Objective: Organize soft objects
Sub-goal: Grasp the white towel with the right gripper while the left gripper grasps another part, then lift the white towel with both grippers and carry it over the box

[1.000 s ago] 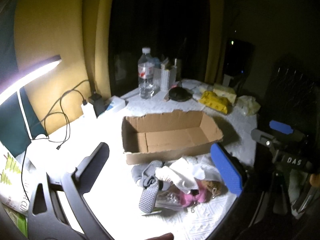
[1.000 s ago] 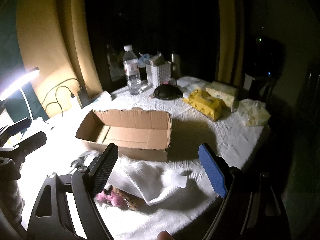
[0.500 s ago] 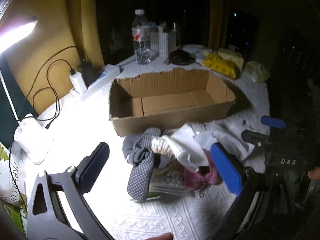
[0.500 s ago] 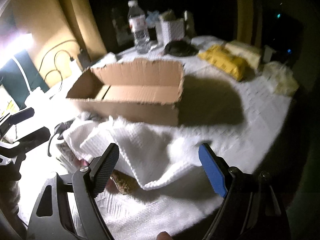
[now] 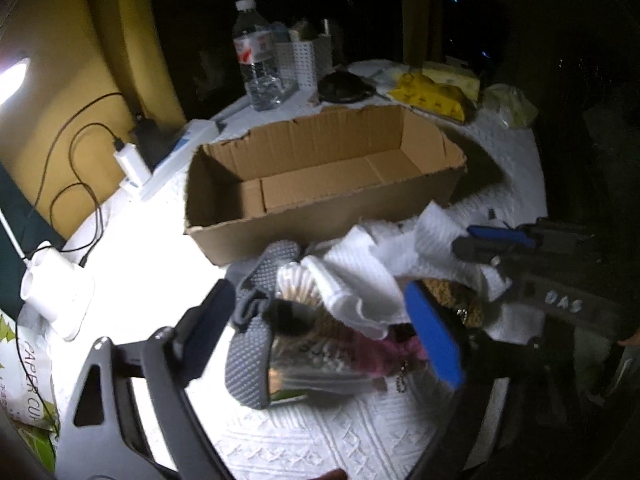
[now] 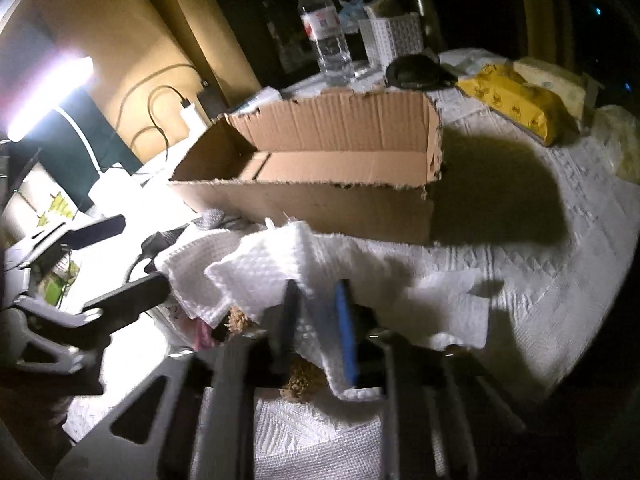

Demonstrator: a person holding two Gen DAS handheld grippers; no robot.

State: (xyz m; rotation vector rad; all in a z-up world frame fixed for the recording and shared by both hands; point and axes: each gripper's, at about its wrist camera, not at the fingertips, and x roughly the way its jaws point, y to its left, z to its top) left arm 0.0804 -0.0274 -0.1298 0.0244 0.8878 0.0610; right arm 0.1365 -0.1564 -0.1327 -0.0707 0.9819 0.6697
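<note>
A pile of soft things lies in front of an open cardboard box [image 5: 320, 176]: a white waffle towel [image 5: 360, 272], a grey dotted sock [image 5: 248, 364], a pink item [image 5: 396, 354] and a brown fuzzy item [image 5: 452, 296]. My left gripper [image 5: 320, 340] is open, its jaws either side of the pile. My right gripper [image 6: 316, 320] is shut on the white towel [image 6: 280, 276], just before the box [image 6: 320, 160]; it shows in the left wrist view [image 5: 492, 240] too. The left gripper [image 6: 120, 260] shows at the left of the right wrist view.
On a white-clothed table [image 5: 304, 440]: a water bottle [image 5: 260, 60], a white basket [image 5: 308, 60], a black bowl-like item [image 5: 344, 88], yellow packs [image 5: 432, 92], a charger and cables [image 5: 128, 160], a white lamp base [image 5: 56, 292]. A bright lamp [image 6: 48, 92] glares at left.
Both grippers have moved down and forward to the pile. My right gripper has closed on the white towel. My left gripper stays open, now around the pile.
</note>
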